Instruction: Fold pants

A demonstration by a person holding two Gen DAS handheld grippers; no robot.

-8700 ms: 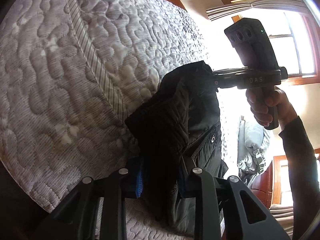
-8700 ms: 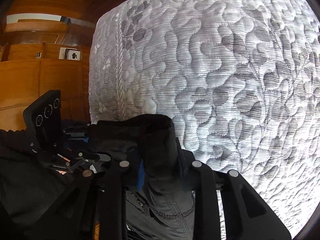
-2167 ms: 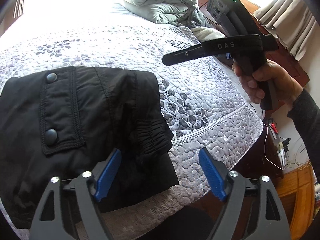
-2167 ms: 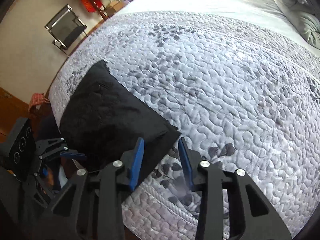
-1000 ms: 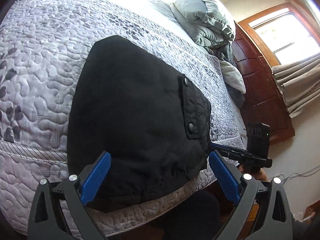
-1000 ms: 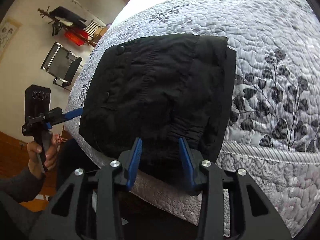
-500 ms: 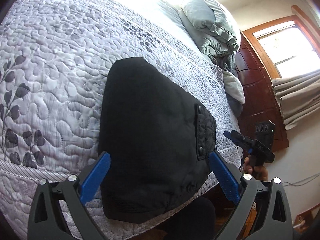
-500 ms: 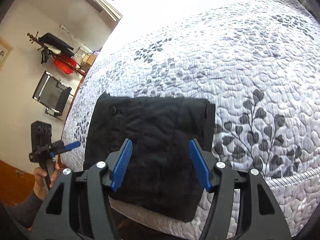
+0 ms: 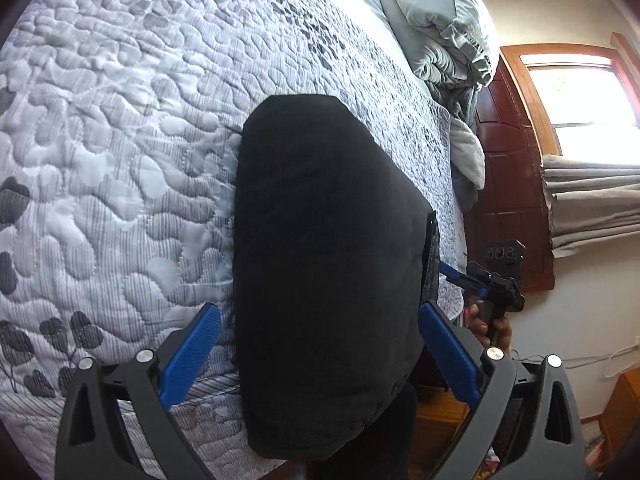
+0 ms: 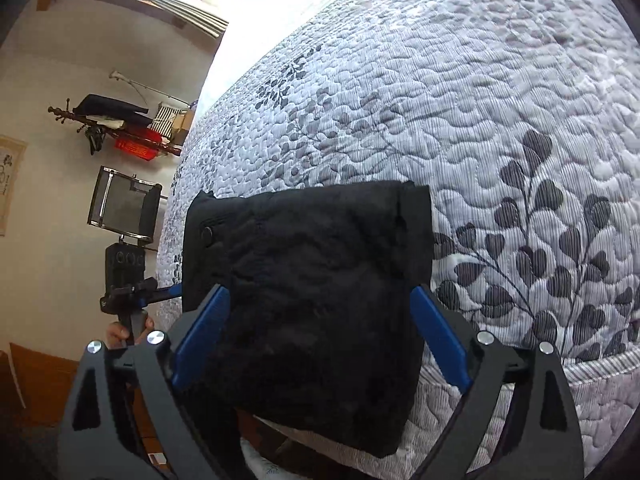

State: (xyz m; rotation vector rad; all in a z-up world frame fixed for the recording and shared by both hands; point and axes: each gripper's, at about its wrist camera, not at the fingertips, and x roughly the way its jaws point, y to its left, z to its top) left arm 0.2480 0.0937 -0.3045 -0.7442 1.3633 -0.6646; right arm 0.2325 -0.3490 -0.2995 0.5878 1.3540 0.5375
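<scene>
Black folded pants (image 9: 328, 264), squarish, matte; quilted leaf-print bedspread (image 9: 120, 140)

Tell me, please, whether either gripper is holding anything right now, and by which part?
Nothing is held. The left gripper and right gripper are both open, and the folded black pants lie free on the quilt.

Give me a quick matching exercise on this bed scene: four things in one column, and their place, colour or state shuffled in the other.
1. folded black pants
2. grey rumpled duvet
3. right tool
4. white quilted bedspread with grey leaves

A. jaws wide open, just been opening, pads either side of the cloth
B. piled at the far end of the bed
C. lying at the bed's near edge
D. spread over the mattress

Pairs: 1-C, 2-B, 3-A, 4-D
</scene>
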